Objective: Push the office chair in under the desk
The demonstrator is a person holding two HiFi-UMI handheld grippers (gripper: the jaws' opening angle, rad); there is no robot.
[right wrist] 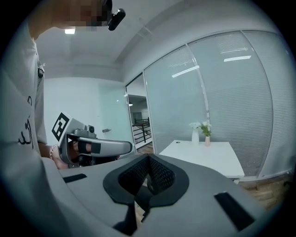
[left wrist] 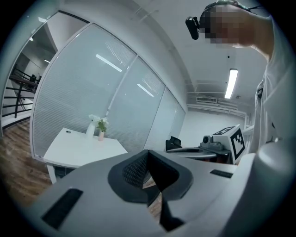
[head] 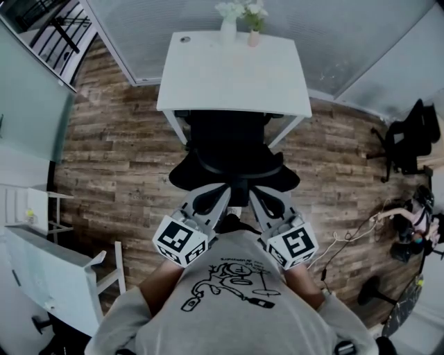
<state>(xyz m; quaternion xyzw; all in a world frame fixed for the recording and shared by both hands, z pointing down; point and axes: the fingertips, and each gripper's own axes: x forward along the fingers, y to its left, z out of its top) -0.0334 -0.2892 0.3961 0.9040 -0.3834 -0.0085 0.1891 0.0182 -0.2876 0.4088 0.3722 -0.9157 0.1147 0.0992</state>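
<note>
The black office chair (head: 232,149) stands at the white desk (head: 236,76), its seat partly under the desktop and its backrest towards me. My left gripper (head: 207,201) and right gripper (head: 267,201) sit side by side just behind the backrest, both pointing at it; whether they touch it I cannot tell. In the left gripper view the left gripper (left wrist: 147,171) is shut, pads together with nothing between them. The right gripper (right wrist: 148,173) is likewise shut on nothing. The desk (left wrist: 78,148) (right wrist: 203,155) lies ahead in both gripper views.
Two small vases with flowers (head: 239,21) stand at the desk's far edge, against a glass wall. A second black chair (head: 409,139) and cables (head: 347,239) are at the right. White furniture (head: 48,277) stands at the lower left. The floor is wooden planks.
</note>
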